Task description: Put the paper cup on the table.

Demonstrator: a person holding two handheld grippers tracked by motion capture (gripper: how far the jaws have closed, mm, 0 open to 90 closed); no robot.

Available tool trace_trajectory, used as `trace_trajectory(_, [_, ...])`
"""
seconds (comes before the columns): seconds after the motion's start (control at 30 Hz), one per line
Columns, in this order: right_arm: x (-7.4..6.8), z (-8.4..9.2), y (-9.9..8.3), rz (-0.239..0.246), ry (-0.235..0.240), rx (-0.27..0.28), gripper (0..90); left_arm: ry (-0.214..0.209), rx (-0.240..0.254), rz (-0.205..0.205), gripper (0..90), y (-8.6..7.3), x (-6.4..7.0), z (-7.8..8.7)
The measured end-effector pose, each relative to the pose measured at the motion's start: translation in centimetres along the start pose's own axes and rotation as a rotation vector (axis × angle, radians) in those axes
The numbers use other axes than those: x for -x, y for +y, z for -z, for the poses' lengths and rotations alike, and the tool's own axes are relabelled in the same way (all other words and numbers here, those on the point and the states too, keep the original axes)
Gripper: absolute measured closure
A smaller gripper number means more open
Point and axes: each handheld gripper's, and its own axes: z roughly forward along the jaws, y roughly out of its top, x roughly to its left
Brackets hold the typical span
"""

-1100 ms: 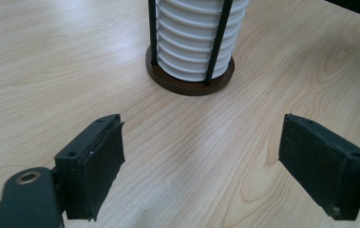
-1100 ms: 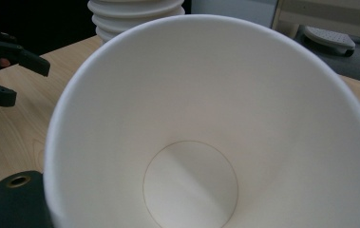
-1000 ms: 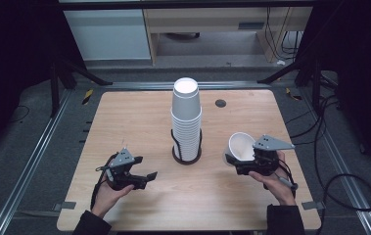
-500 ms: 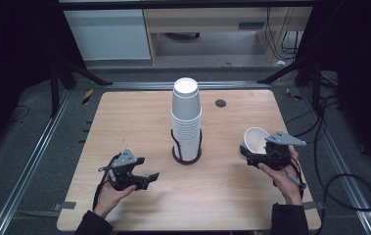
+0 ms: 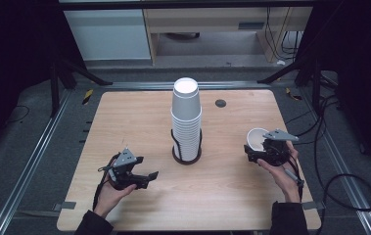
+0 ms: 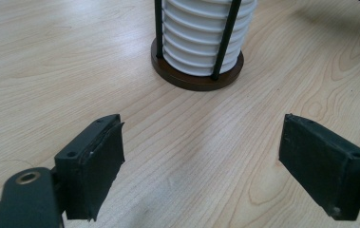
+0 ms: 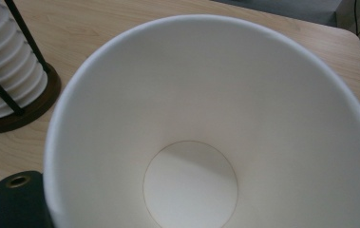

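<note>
Rightward and a little toward the near edge is how the right gripper (image 5: 260, 152) has travelled over the last second, carrying the white paper cup (image 5: 257, 138) away from the middle of the light wooden table (image 5: 222, 196); the cup has also turned, so that its open mouth now faces up and toward the stack.

Nearest the person, the left gripper (image 5: 144, 180) sits low by the near-left part of the table, much where it was. In the left gripper view its jaws stand wide apart with bare wood between them, holding nothing, and they point at the base of the rack.

Across the table, by the right edge, the right gripper has its jaws closed on the wall of the paper cup (image 7: 206, 142), whose empty inside and round bottom face that gripper's camera.

Farther in, at the table's centre, the tall stack of white paper cups (image 5: 186, 117) stands upside down in a round dark-brown base with thin black upright rods (image 5: 187, 155). Beyond it, near the far edge, is a small dark round hole (image 5: 220, 103) in the tabletop.

By my reading, one cup has been taken off the stack and is in hand, not yet set down; placing it on the table remains, and the many cups left in the rack suggest the work is at an early stage.
</note>
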Motion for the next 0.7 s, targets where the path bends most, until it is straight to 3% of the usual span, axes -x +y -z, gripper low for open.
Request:
trace_trajectory(0.3, [0.3, -0.5, -0.1, -0.003, -0.014, -0.007, 13.7, 0.007, -0.003, -0.013, 14.8, 0.0, 0.2, 0.0])
trace_trajectory(0.7, [0.4, -2.3, -0.9, 0.000, -0.001, -0.066, 13.7, 0.012, 0.001, -0.010, 15.0, 0.0, 0.1, 0.2])
